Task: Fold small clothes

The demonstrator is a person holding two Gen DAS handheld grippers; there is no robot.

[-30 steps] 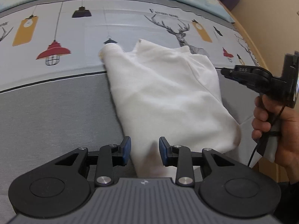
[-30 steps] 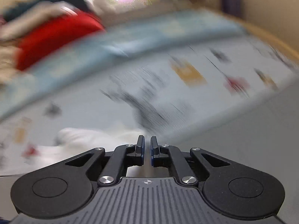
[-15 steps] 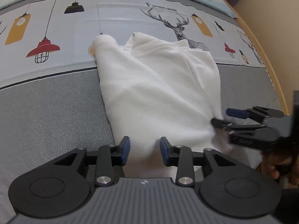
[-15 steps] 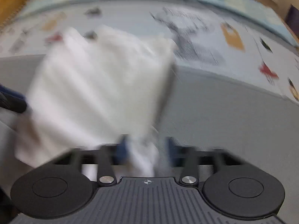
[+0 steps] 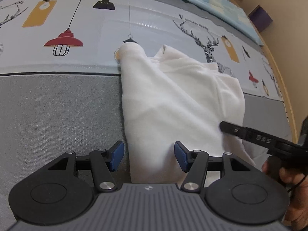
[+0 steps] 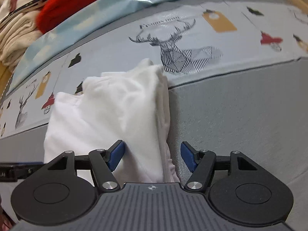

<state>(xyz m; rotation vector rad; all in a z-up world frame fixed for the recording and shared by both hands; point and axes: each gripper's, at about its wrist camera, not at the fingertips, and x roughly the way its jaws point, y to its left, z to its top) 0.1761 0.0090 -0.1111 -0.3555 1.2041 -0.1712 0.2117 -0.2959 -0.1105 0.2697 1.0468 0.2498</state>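
Left gripper: jaws opening, wide apart already, near edge of the white garment lying between the blue pads but nothing pinched. Right gripper: same deal, jaws opening, the layered right side of the garment between the pads, no pressure on it, far pad out over bare grey cloth. So nothing held by either one.

Progress, as a guess: partly folded. Sides look turned in, stack of layers showing along one edge, roughly a long rectangle lying on the bed, near end on the grey band and far end up on the printed strip. Top end pretty lumpy though, bits poking up, not a tidy packet. Probably left to do: grab the near end with both, fold it over toward the far end, flatten out.

View differences: left wrist view catches the right gripper coming in from the side over the garment's corner, plus the hand holding it, and a purple box off by the wall. Right wrist view shows none of that hand, but does show the stacked edge layers clearly, plus a pile of clothes at the far end of the bed, red and cream ones, presumably still waiting.
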